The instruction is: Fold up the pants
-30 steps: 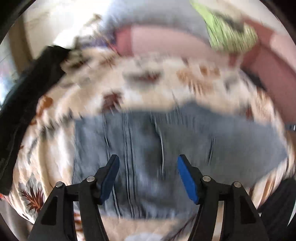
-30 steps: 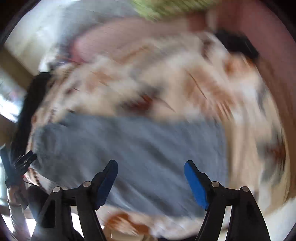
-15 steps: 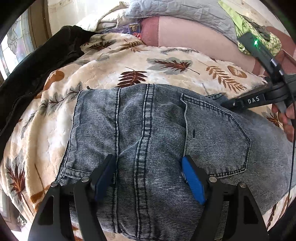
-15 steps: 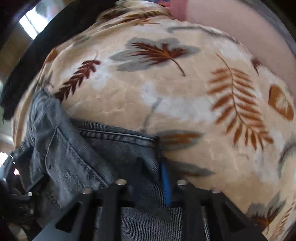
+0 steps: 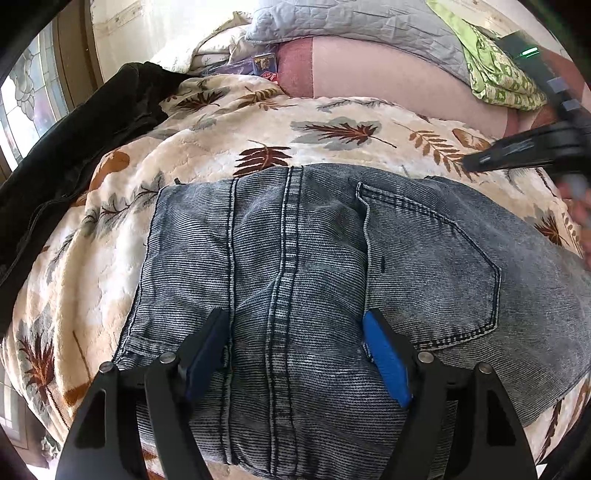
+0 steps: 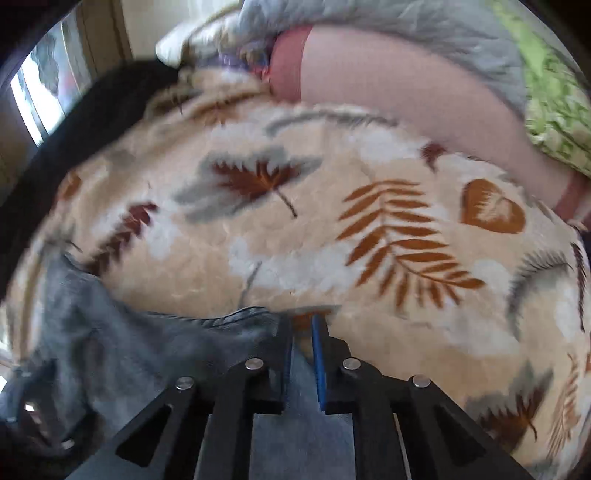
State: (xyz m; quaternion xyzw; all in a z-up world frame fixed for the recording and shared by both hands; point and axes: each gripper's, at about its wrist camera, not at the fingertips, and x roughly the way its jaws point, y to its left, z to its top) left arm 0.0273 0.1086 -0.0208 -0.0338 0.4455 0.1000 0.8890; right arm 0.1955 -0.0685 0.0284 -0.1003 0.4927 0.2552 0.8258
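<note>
A pair of grey-blue denim pants (image 5: 314, 295) lies folded on a cream blanket (image 5: 332, 122) printed with brown and grey leaves, spread over a bed; the back pocket faces up on the right half and a double-stitched seam runs near to far down the middle. The left tongs (image 5: 295, 354) are down on the near part of the pants with the jaws spread wide, one blue pad on each side of the centre seam, the tips resting on the cloth without pinching it. The right tongs (image 6: 303, 332) are at the far right edge of the pants, where denim meets blanket; their jaws are drawn almost together with only a narrow gap, having just eased apart slightly, and a fold of denim runs up between them, so they grip the pants at the edge. From the left wrist view the body of the right tongs shows as a dark bar at the far right, over the blanket, with part of a hand (image 5: 580, 214) just below it. A black garment (image 5: 74, 147) lies along the left side of the blanket, and a grey quilted pillow (image 5: 351, 18) and a green patterned cloth (image 5: 498, 74) sit at the far end.
</note>
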